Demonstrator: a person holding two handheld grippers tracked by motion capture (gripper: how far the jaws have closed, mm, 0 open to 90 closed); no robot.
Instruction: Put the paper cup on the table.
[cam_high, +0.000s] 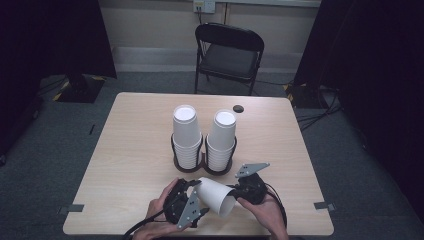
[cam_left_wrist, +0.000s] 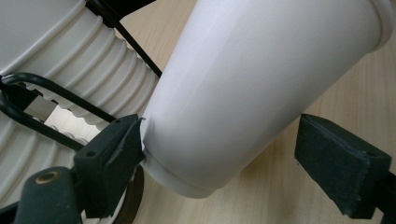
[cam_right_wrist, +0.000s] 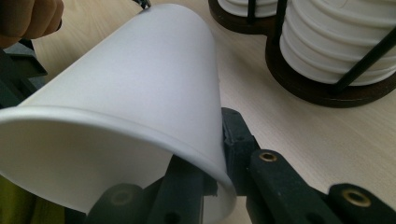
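A white paper cup (cam_high: 216, 196) lies on its side in the air just over the table's (cam_high: 125, 150) near edge, between both grippers. My right gripper (cam_high: 234, 192) is shut on its rim, one jaw inside the mouth and one outside; the right gripper view shows this grip (cam_right_wrist: 217, 163) on the cup (cam_right_wrist: 130, 93). My left gripper (cam_high: 196, 184) straddles the cup's narrow base. In the left gripper view the cup (cam_left_wrist: 261, 84) sits between the jaws (cam_left_wrist: 224, 144): the left pad (cam_left_wrist: 112, 158) touches the base, the right pad (cam_left_wrist: 341, 163) stands apart from it.
Two tall stacks of upside-down white cups (cam_high: 186, 135) (cam_high: 221, 140) stand in a dark double wire holder (cam_high: 202, 167) at mid-table, close behind the grippers. A small black disc (cam_high: 238, 108) lies farther back. A folding chair (cam_high: 227, 52) stands beyond the table.
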